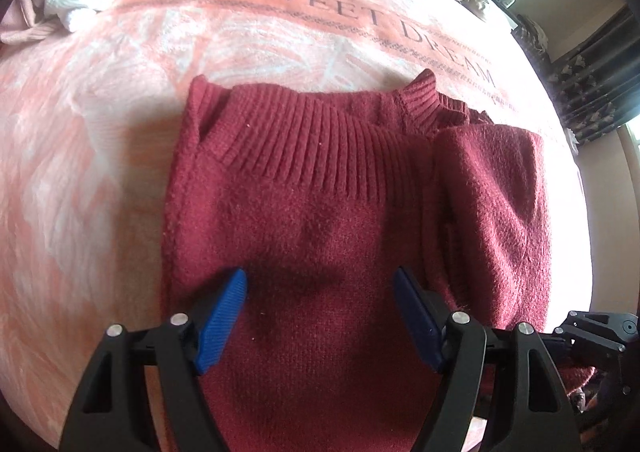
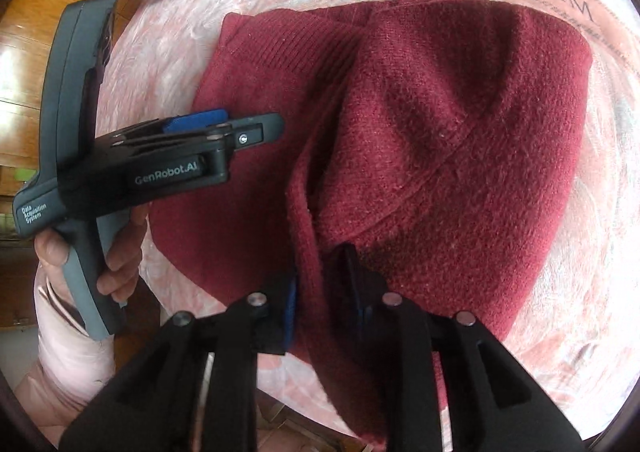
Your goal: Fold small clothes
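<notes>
Two tools hover over a dark red sweater [image 1: 320,219] lying partly folded on my pink blanket [image 1: 100,171]. My left tool [image 1: 320,284] stands spread above the sweater's middle, pinching nothing. My right tool [image 2: 320,292] straddles a raised fold, pads partly apart, not pressing it.

Folded maroon knit sweater [image 1: 320,219] on bedspread [image 1: 100,131]

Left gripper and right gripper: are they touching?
Apart. The right wrist view shows red sweater and blanket between the left gripper and the right gripper.
</notes>
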Demonstrator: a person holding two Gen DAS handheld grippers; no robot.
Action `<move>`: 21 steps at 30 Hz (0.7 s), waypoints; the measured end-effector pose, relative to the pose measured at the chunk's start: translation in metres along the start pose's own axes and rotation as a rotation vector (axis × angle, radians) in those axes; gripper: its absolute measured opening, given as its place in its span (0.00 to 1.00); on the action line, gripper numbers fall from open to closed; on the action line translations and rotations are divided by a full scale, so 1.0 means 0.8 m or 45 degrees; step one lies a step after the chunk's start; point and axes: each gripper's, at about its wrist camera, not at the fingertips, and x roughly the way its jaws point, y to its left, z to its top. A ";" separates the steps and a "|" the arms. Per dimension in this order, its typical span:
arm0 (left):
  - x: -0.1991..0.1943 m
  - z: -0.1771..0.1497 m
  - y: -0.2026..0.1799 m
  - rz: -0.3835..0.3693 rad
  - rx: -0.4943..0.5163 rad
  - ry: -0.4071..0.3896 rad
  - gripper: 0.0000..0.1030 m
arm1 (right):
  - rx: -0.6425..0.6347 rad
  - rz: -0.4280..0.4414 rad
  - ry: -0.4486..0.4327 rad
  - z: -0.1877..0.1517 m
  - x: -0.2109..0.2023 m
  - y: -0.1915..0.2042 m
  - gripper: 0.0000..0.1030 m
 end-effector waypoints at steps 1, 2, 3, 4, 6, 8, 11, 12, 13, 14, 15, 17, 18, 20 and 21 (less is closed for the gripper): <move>-0.004 0.000 0.000 -0.008 -0.005 -0.003 0.74 | -0.013 0.013 -0.019 -0.003 -0.006 0.003 0.47; -0.006 0.002 -0.001 -0.013 -0.011 -0.004 0.74 | -0.031 0.000 -0.041 -0.007 -0.015 0.004 0.56; -0.009 0.004 -0.002 -0.021 -0.020 -0.004 0.74 | -0.051 -0.010 -0.062 -0.011 -0.025 0.008 0.61; -0.013 0.006 -0.002 -0.038 -0.029 -0.008 0.74 | -0.067 -0.008 -0.091 -0.016 -0.037 0.010 0.64; -0.022 0.008 -0.003 -0.083 -0.050 -0.020 0.74 | -0.079 0.000 -0.151 -0.028 -0.064 0.012 0.69; -0.029 0.011 -0.005 -0.113 -0.068 -0.018 0.75 | -0.088 0.012 -0.193 -0.042 -0.088 0.009 0.73; -0.034 0.012 -0.011 -0.129 -0.072 -0.003 0.75 | -0.084 -0.035 -0.212 -0.068 -0.099 0.006 0.76; -0.035 0.012 -0.013 -0.123 -0.069 0.003 0.75 | -0.084 -0.050 -0.209 -0.074 -0.095 0.009 0.76; -0.035 0.011 -0.015 -0.121 -0.067 0.009 0.75 | -0.093 -0.069 -0.202 -0.085 -0.090 0.010 0.76; -0.034 0.011 -0.017 -0.124 -0.065 0.021 0.75 | -0.110 -0.094 -0.194 -0.091 -0.085 0.016 0.76; -0.033 0.011 -0.019 -0.131 -0.067 0.035 0.75 | -0.127 -0.122 -0.189 -0.100 -0.079 0.022 0.76; -0.028 0.011 -0.023 -0.146 -0.072 0.074 0.75 | -0.163 -0.163 -0.182 -0.113 -0.063 0.039 0.76; -0.024 0.011 -0.026 -0.151 -0.069 0.100 0.75 | -0.179 -0.173 -0.185 -0.115 -0.058 0.048 0.76; -0.015 0.012 -0.034 -0.156 -0.056 0.144 0.75 | -0.215 -0.192 -0.182 -0.119 -0.043 0.063 0.76; -0.010 0.012 -0.039 -0.157 -0.051 0.168 0.75 | -0.233 -0.206 -0.180 -0.121 -0.036 0.071 0.78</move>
